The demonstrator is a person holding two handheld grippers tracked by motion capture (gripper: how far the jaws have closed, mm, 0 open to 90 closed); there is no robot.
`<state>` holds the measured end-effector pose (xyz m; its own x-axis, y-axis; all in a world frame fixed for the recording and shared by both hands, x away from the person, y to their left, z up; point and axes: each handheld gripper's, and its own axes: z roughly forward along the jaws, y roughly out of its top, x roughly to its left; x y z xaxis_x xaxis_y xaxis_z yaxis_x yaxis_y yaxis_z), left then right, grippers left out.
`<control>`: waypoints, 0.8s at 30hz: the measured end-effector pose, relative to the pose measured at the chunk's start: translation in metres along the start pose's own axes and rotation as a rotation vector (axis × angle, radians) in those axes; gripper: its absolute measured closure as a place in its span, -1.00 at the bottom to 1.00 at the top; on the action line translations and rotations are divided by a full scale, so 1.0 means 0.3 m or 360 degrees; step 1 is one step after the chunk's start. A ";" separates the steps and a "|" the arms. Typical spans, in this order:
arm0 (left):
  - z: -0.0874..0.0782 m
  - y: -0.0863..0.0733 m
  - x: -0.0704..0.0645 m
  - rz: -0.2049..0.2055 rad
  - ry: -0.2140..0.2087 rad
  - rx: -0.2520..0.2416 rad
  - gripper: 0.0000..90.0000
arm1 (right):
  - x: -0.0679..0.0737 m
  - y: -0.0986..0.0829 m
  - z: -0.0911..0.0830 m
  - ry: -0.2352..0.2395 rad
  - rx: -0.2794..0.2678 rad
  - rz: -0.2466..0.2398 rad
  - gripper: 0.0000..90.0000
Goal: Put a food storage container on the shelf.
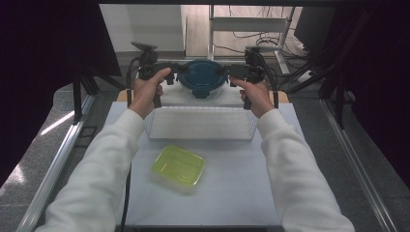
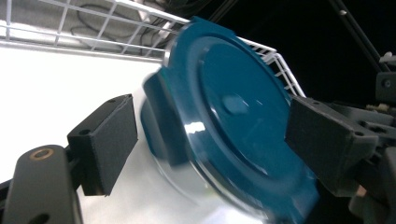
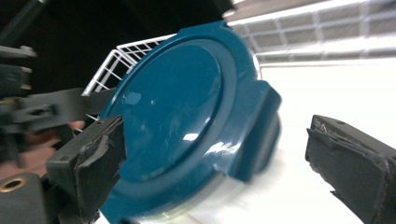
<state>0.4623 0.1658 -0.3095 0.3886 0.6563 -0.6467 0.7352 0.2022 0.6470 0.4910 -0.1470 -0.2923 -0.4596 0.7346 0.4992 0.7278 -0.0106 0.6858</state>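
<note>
Bowl [image 1: 202,79] with a blue lid [image 2: 233,116] sits at upper centre of the high view, above the far end of the wire basket [image 1: 200,124]. Left tool [image 1: 170,75] and right tool [image 1: 231,72] flank it, both released, jaws spread either side of the lid. Green box [image 1: 178,166] lies on the worktop [image 1: 241,183], lower centre.

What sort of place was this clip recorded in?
Likely a lab recording rig, not a kitchen: a white table inside a metal frame, loose cables on the floor, dark curtains around.
</note>
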 end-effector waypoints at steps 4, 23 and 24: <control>-0.063 -0.060 -0.034 0.0080 -0.0022 -0.0020 -0.61 | 0.012 -0.040 -0.066 -0.0004 -0.0041 -0.0139 -0.85; -0.268 -0.551 -0.170 0.0640 0.0116 0.0072 -0.45 | 0.063 -0.455 -0.305 0.0012 -0.0104 -0.0534 -0.51; -0.272 -0.572 -0.163 0.0635 0.0110 0.0067 -0.44 | 0.058 -0.471 -0.310 0.0012 -0.0103 -0.0542 -0.50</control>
<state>0.2719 0.1584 -0.3559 0.6110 0.7248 -0.3184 0.5567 -0.1074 0.8237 0.3328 -0.1957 -0.3313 -0.6744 0.6983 0.2398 0.4984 0.1910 0.8457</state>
